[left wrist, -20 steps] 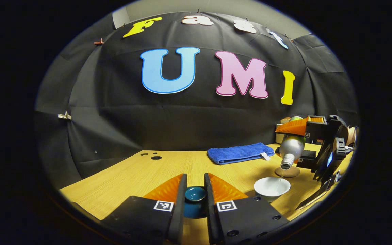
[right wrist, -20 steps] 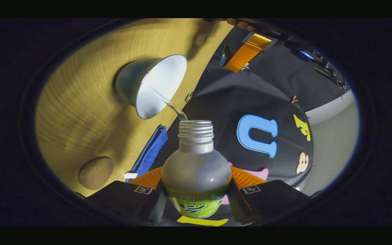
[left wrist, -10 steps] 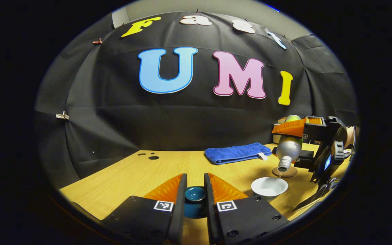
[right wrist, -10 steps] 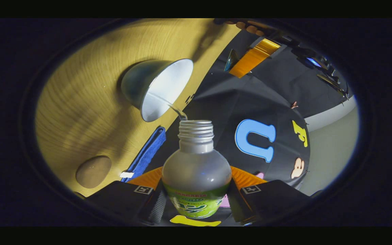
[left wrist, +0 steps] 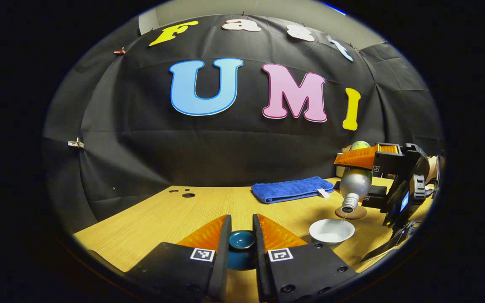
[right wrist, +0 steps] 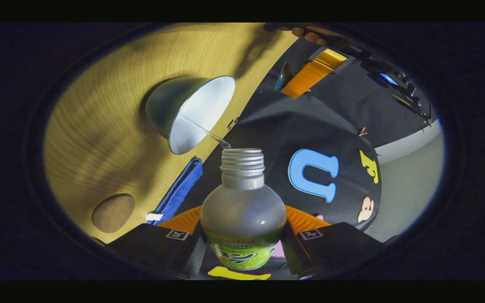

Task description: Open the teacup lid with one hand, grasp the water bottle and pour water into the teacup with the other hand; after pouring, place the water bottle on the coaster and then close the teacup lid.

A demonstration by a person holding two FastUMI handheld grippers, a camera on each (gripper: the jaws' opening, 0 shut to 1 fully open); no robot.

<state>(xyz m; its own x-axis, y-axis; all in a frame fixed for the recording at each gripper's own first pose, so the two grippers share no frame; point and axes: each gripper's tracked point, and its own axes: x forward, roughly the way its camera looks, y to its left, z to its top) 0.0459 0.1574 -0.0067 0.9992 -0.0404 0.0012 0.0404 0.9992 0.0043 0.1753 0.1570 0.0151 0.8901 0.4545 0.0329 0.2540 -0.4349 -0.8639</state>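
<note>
In the left gripper view, my left gripper (left wrist: 242, 229) is shut on the dark blue teacup lid (left wrist: 241, 242), held low over the wooden table (left wrist: 162, 214). To the right stands the white-lined teacup (left wrist: 331, 231), uncovered. My right gripper (left wrist: 362, 162) tips the silver water bottle (left wrist: 354, 185) neck-down above it, and a thin stream of water falls into the cup. In the right gripper view, my right gripper (right wrist: 242, 242) is shut on the bottle (right wrist: 242, 210), whose uncapped mouth points toward the teacup (right wrist: 192, 113). The round brown coaster (right wrist: 113, 213) lies bare beside the cup.
A folded blue towel (left wrist: 291, 189) lies at the back of the table, behind the cup. The coaster (left wrist: 354, 213) sits just beyond the teacup. Small holes (left wrist: 187, 195) mark the table's far left. A hand (left wrist: 434, 168) holds the right gripper at the far right.
The bottle keeps pouring and the stream has thinned slightly. The left gripper view has drifted a little, so cup and bottle sit slightly further left. The lid stays held.
</note>
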